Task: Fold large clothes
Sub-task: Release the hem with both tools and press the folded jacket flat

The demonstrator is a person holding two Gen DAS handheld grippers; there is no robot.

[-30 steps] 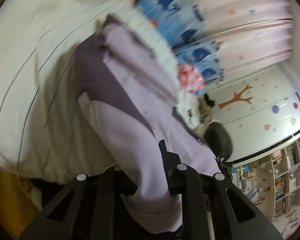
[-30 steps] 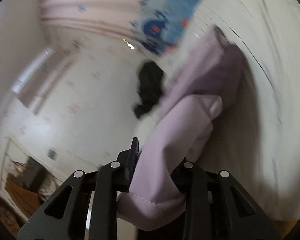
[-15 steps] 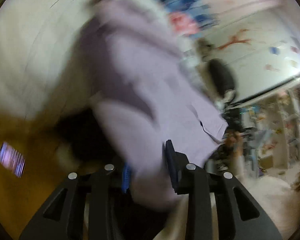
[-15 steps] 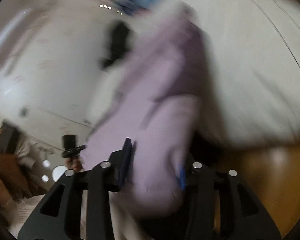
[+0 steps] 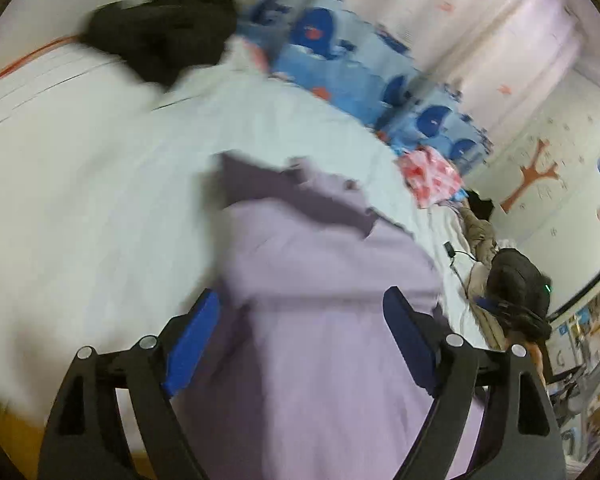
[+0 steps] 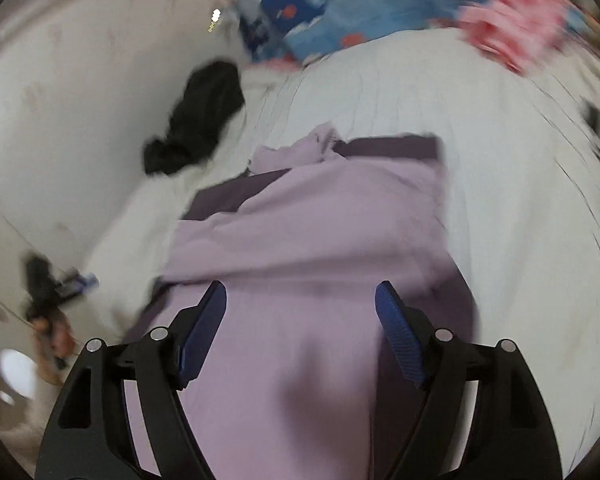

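Now | lilac garment [image 5: 324, 320] lengthwise away on bed [image 5: 80, 200] | both grippers' fingers [image 6: 204, 332] opening, gripping nothing

Both views were lit by soft, even indoor light, moderately bright, with no hard shadows. A small bright lamp spot [image 6: 216, 14] glared near the top of the right view. Motion blur smeared both pictures: the garment [image 5: 332, 320] was soft-edged, the white bedding [image 6: 520, 200] streaked towards the rim, and the blue blanket [image 5: 340, 60] was smudged. The black fingers [image 5: 188, 344] close to the lens stayed fairly sharp. Fisheye distortion bent everything near the edges, and the corners were dark.
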